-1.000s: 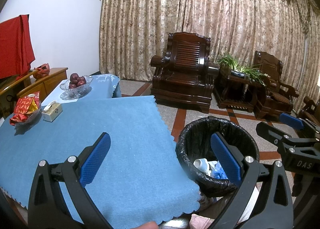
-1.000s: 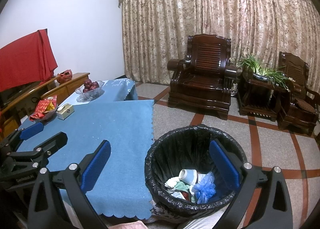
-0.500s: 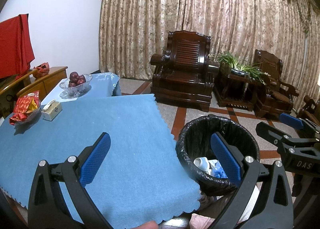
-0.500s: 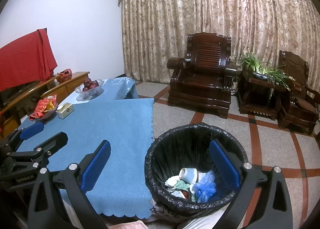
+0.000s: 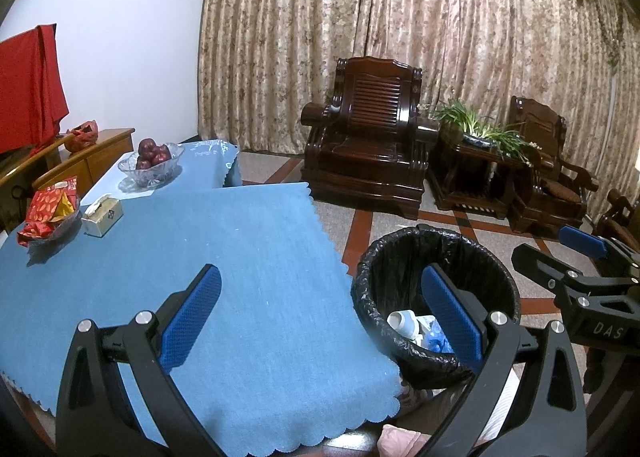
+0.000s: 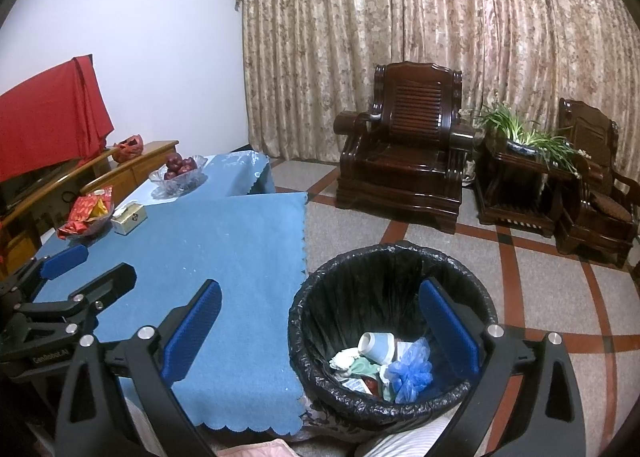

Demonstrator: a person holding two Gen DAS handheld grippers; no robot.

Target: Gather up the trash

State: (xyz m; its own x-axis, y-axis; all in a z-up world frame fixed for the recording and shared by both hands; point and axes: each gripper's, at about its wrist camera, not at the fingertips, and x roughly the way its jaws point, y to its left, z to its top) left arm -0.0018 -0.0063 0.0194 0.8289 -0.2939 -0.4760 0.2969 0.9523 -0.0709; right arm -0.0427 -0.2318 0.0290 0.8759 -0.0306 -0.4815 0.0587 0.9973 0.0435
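A round bin lined with a black bag (image 6: 394, 341) (image 5: 434, 297) stands on the floor beside the table's near right corner. Inside it lie a white paper cup (image 6: 376, 345), a crumpled blue bag (image 6: 412, 371) and other scraps. My left gripper (image 5: 320, 309) hangs open over the near edge of the blue tablecloth (image 5: 200, 257), nothing between its blue pads. My right gripper (image 6: 320, 321) is open too, above the bin's left rim, and holds nothing. Each gripper shows at the edge of the other's view.
At the table's far left sit a dish of red snack packets (image 5: 50, 213), a tissue box (image 5: 102, 215) and a glass bowl of red fruit (image 5: 152, 161). Dark wooden armchairs (image 5: 364, 145) and a plant stand (image 5: 476, 161) line the curtain. Tiled floor lies beyond the bin.
Both views have shifted only slightly; the grippers stay open and empty, and the bin's contents lie as before.
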